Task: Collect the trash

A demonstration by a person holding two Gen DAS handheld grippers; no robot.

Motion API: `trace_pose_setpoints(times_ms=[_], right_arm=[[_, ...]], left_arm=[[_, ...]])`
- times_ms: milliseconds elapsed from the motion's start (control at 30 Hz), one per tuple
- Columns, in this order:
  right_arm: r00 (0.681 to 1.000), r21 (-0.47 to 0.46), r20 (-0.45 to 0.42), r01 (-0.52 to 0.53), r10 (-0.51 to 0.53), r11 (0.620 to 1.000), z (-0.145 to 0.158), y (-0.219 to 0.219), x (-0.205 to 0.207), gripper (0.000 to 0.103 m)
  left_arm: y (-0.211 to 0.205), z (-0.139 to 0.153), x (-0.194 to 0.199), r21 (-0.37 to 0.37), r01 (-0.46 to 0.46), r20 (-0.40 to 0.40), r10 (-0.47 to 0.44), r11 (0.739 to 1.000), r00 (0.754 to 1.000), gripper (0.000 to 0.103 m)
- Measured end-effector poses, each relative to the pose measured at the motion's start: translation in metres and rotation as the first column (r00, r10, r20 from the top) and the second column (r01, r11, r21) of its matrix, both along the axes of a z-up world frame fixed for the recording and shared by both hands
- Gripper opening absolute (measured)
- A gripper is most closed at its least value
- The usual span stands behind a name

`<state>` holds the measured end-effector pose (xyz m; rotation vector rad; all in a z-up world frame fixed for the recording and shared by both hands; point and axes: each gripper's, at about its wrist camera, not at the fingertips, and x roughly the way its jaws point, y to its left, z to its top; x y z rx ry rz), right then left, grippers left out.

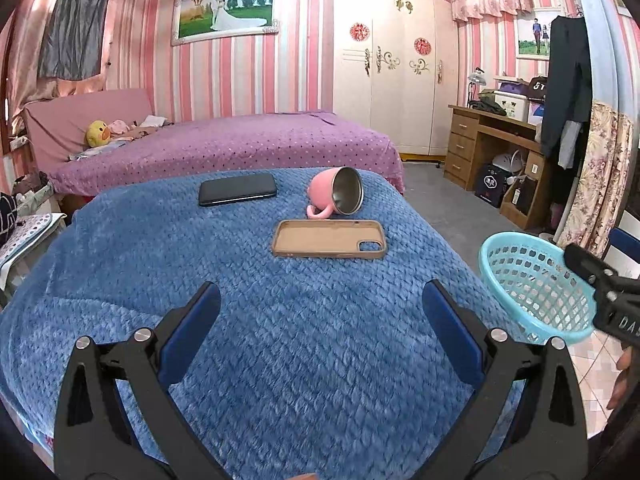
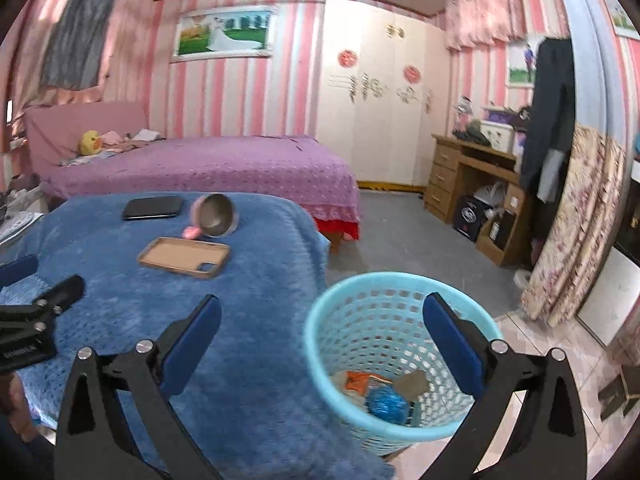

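A light blue mesh trash basket (image 2: 384, 344) stands on the floor beside the blue-blanketed table (image 2: 160, 300); it also shows in the left wrist view (image 1: 536, 284). Inside lie several pieces of trash, among them a blue crumpled ball (image 2: 386, 400), an orange wrapper (image 2: 358, 382) and a brown scrap (image 2: 414, 384). My right gripper (image 2: 320, 340) is open and empty above the basket's near rim. My left gripper (image 1: 320, 320) is open and empty over the blue blanket (image 1: 240, 320), short of the phone case.
On the blanket lie a tan phone case (image 1: 330, 239), a tipped pink mug (image 1: 338, 196) and a black phone (image 1: 238, 189). A purple bed (image 1: 240, 144) stands behind. A wooden desk (image 1: 492, 148) and white wardrobe (image 1: 392, 80) are at the right.
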<state>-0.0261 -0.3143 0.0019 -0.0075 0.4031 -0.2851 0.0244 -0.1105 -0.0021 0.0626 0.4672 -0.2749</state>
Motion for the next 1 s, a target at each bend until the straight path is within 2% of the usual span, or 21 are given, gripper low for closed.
trace_pose_setpoints(times_ms=[167,1000], right_arm=[[0.999,-0.002,0.019,-0.032,0.032,0.999,-0.001,0.016,0.003,0.098],[1.0,-0.015,0.019,-0.021,0.021,1.0,-0.007,0.017,0.007,0.098]], left_arm=[[0.005,-0.002,-0.008,0.017,-0.012,0.045,0.011,1.0,0.999,0.098],[0.026,-0.004,0.002,-0.005,-0.066,0.064,0.066,0.998,0.996,0.098]])
